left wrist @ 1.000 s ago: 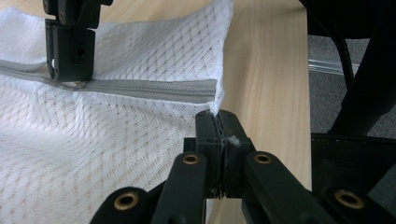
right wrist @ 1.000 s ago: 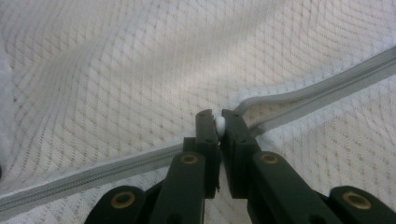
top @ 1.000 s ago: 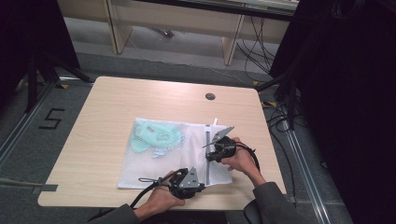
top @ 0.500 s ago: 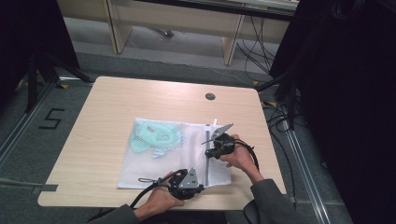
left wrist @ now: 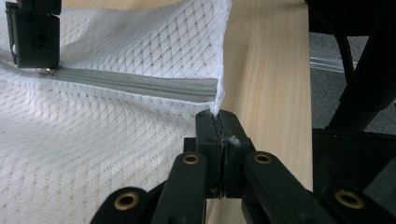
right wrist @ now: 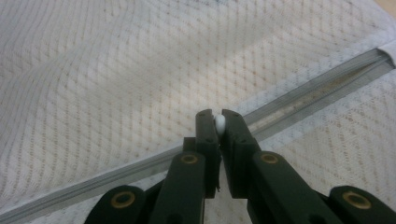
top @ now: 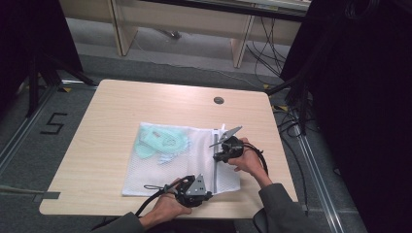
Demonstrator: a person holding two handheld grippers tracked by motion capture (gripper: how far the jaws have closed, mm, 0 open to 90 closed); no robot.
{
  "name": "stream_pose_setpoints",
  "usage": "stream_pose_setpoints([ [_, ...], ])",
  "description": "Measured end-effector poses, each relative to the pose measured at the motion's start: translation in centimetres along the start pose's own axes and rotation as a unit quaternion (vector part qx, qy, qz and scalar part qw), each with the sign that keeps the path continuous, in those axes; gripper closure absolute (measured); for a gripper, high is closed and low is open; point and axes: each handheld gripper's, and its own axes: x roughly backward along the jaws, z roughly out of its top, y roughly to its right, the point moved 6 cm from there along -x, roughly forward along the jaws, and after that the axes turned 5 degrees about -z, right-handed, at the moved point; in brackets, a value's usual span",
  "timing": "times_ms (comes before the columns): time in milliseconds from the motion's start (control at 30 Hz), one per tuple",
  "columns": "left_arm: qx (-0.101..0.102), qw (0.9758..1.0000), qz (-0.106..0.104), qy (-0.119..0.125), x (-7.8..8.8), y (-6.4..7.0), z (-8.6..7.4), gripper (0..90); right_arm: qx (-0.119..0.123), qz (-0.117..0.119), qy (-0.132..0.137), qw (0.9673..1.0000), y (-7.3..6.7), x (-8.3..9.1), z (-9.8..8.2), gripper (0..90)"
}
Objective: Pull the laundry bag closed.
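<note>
Bag: a white mesh laundry bag [top: 170,165] lies flat on the desk, toward its near right corner, with pale green cloth items [top: 160,143] inside at its far left.
Zipper: a grey zipper [top: 214,160] runs along the bag's right edge, from far to near.
Left gripper: your left gripper [left wrist: 218,122] sits at the desk's near edge, its black jaws pressed together on the bag's near right corner, just beside the zipper's end.
Right gripper: your right gripper [right wrist: 218,122] is farther along the zipper, jaws pinched narrow on a small white zipper pull [right wrist: 219,122].
Step in hand: judging by the two grips, you are working the slider along the zipper.
Doing it well: hold the corner firm and taut with the left gripper, so the mesh does not bunch. Draw the pull straight along the zipper line and low to the bag; a sideways tug could slip the small pull from the jaws.
Surface: a light wooden desk [top: 126,111] with rounded corners and a round cable hole [top: 218,100] near the far edge.
Room: grey carpet floor marked with a number five [top: 53,124], black cables, dark curtains, and wooden furniture legs beyond.
</note>
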Motion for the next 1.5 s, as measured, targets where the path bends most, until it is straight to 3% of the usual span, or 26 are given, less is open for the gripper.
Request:
stream_pose_setpoints([
  [367, 0.005, 1.0, -0.005, 0.0, -0.1, 0.1, 0.0, 88.3, 0.006, -0.018, 0.003, 0.9998, 1.0, -0.3, 0.4, 86.3],
  [433, 0.007, 1.0, -0.004, 0.0, 0.0, 0.1, -0.1, 88.3, -0.004, -0.012, -0.004, 0.9999, 0.9, -0.3, 0.4, 86.3],
  [533, 0.007, 1.0, -0.005, 0.0, 0.0, 0.1, 0.0, 88.3, 0.005, -0.017, 0.005, 0.9998, 1.1, -0.4, 0.7, 86.2],
  [567, 0.007, 1.0, -0.006, 0.0, 0.0, 0.1, 0.1, 88.3, -0.008, -0.01, -0.006, 0.9999, 0.9, -0.3, 0.5, 86.3],
  [900, 0.007, 1.0, -0.005, -0.001, 0.0, 0.2, -0.1, 88.3, 0.0, -0.022, 0.005, 0.9997, 1.9, -0.6, 0.9, 86.2],
  [1233, 0.014, 0.9998, -0.011, 0.001, -0.1, 0.4, 0.0, 88.3, -0.017, -0.025, 0.007, 0.9995, 2.4, -0.7, 0.8, 86.3],
  [1500, 0.012, 0.9999, -0.011, -0.004, 0.0, 0.4, 0.0, 88.3, -0.008, -0.034, 0.013, 0.9993, 3.1, -0.7, 1.2, 86.3],
])
